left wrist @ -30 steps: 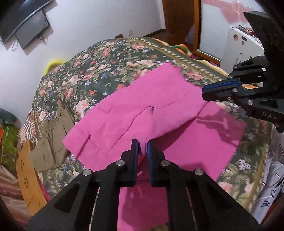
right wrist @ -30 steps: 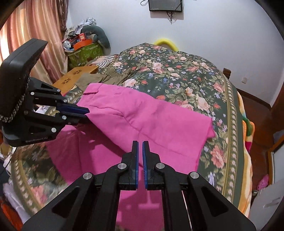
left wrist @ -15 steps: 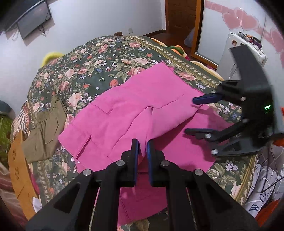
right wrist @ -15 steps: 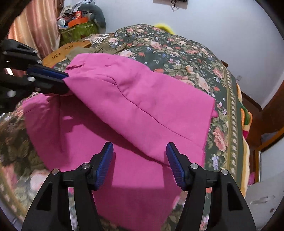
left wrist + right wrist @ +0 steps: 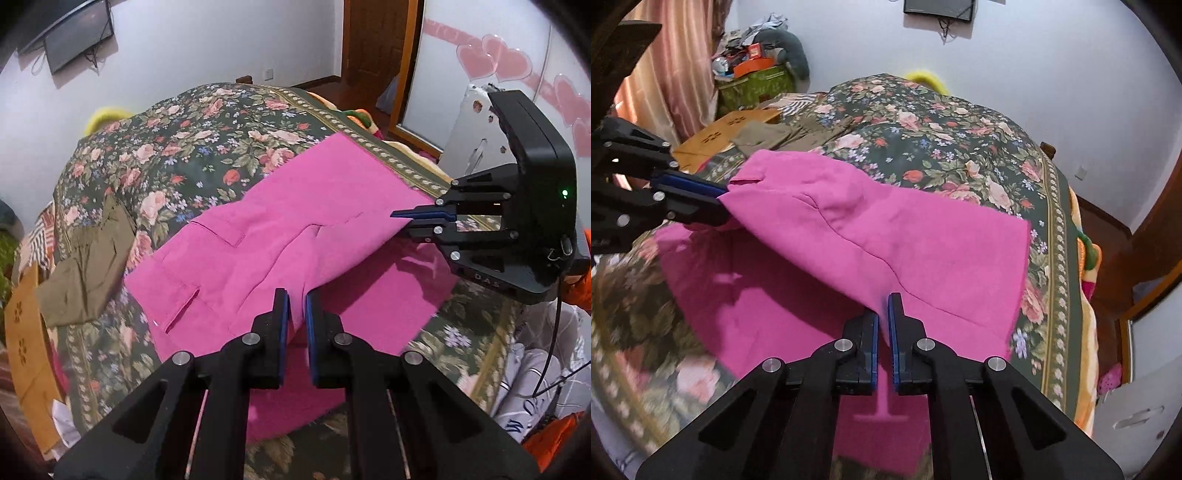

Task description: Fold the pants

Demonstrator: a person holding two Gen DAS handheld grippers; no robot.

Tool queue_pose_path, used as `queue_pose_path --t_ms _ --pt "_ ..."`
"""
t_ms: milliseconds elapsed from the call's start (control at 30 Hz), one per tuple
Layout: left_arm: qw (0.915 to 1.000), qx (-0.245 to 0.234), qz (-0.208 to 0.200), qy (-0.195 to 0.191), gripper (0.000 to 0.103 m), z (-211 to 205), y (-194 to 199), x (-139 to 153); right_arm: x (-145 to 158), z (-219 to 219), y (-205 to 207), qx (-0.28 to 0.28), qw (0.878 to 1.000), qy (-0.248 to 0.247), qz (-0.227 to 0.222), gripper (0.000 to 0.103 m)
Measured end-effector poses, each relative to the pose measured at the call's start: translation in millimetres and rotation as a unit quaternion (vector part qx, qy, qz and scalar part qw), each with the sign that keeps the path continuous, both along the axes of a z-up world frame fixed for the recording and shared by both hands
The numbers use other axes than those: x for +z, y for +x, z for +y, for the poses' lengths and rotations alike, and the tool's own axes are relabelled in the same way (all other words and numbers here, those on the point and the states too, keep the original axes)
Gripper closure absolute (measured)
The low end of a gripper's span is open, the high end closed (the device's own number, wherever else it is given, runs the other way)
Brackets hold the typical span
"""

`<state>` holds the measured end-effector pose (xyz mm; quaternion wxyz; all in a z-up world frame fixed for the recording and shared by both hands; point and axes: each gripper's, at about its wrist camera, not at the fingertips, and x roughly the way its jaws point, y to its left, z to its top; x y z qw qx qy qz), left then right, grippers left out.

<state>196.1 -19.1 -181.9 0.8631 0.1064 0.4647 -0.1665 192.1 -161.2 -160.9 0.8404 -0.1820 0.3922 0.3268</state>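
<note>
Pink pants (image 5: 295, 229), on the floral bedspread (image 5: 192, 140): you hold the upper layer's near edge pinched in left gripper (image 5: 296, 308) and right gripper (image 5: 883, 314), just closed, lengthwise fold underway, laying-down and further folds outstanding.

Even indoor light, fisheye-warped edges, blurred lower corners.

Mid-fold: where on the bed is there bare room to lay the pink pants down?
Bare floral bedspread lies beyond the pink pants, toward the yellow pillow. The side holding the olive garment and cardboard is crowded.
</note>
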Motion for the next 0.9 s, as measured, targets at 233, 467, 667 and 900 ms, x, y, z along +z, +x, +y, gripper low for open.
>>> queue_pose_path --t_ms 233,467,667,900 --pt "0.9997 -0.004 0.021 -0.007 0.094 -5.0 -30.5 -16.4 -13.3 -6.9 -29.8 0.003 0.999 -0.008 0.032 0.099" --pt "0.9983 0.015 0.048 -0.027 0.091 12.4 -46.9 -24.9 -23.3 -11.4 -45.1 -0.016 0.998 -0.017 0.064 0.089" --pt "0.9959 0.071 0.023 -0.052 0.076 55.8 -59.0 -3.0 -6.0 -40.2 -47.7 -0.051 0.995 0.021 0.077 0.071" --pt "0.9822 0.160 0.041 -0.089 0.060 104.4 -44.9 -4.8 5.2 -82.1 -35.3 -0.129 0.987 0.058 0.072 0.064"
